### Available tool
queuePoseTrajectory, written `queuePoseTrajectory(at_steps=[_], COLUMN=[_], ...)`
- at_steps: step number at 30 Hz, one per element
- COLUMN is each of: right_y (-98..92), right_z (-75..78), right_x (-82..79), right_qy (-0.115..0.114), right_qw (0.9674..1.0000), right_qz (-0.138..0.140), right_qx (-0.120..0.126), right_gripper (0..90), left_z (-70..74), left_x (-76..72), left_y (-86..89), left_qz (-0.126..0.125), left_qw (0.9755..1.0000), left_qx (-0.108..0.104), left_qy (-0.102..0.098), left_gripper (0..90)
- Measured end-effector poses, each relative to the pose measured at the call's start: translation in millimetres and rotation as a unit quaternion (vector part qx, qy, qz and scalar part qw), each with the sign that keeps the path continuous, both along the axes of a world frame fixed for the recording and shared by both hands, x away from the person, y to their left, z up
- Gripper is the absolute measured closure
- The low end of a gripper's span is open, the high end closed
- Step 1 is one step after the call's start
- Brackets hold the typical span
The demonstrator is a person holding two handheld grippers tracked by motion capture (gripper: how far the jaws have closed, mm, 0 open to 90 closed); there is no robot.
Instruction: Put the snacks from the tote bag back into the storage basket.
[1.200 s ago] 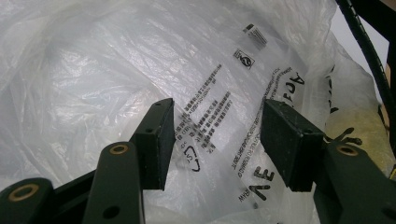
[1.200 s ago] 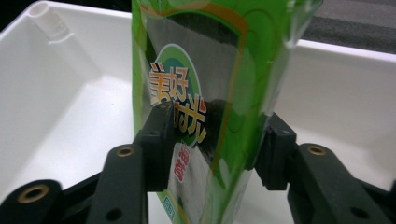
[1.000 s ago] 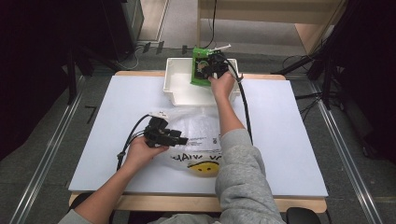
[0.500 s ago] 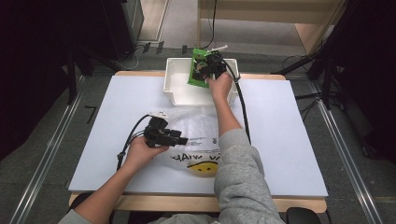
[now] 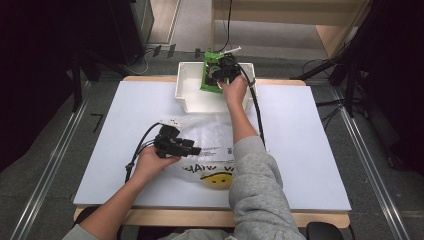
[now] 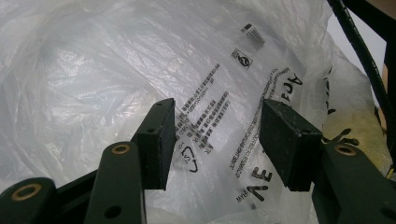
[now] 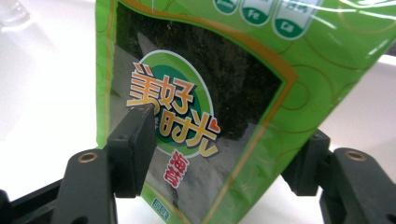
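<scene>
Green seaweed packet [image 7: 205,93] stood in the white bin [image 5: 187,95] at the tabletop's 12 o'clock. Right claw [image 7: 219,154] straddled its lower part, jaws spread, apparently not yet pinching. Packet looked light, thin, crinkly, contents brittle; best gripped by an edge. Left claw [image 6: 219,140] hung spread over the plastic bag [image 6: 140,60] at 6 o'clock.

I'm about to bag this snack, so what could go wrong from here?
1. The right gripper straddles the green seaweed packet in the white bin, fingers on either side; whether they pinch firmly is unclear, so it may slip when lifted.
2. The left gripper is open above the clear plastic bag, not holding it, so the bag's mouth may stay collapsed.
</scene>
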State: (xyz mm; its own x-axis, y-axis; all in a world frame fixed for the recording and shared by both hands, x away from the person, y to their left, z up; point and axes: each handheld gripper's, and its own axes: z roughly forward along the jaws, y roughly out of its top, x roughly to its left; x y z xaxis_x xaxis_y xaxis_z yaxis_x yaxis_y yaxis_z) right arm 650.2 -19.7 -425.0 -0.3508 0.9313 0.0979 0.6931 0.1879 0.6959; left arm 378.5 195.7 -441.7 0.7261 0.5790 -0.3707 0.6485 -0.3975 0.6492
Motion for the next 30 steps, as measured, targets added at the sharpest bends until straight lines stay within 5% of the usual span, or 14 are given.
queuePoseTrajectory(at_steps=[16,30], right_y=[10.0,5.5], right_z=[1.7,-2.5], right_x=[5.7,6.1], right_qy=[0.005,0.027], right_qw=[0.9997,0.9996], right_qz=[0.018,0.012], right_qx=[-0.016,-0.005], right_gripper=[33.4,30.0], left_z=[0.7,0.9], left_x=[-0.6,-0.4], left_y=[4.2,4.0], left_qz=[0.006,0.007], left_qw=[1.0,1.0], left_qx=[-0.002,-0.003], left_qy=[0.004,0.002], left_gripper=[46.9,46.9])
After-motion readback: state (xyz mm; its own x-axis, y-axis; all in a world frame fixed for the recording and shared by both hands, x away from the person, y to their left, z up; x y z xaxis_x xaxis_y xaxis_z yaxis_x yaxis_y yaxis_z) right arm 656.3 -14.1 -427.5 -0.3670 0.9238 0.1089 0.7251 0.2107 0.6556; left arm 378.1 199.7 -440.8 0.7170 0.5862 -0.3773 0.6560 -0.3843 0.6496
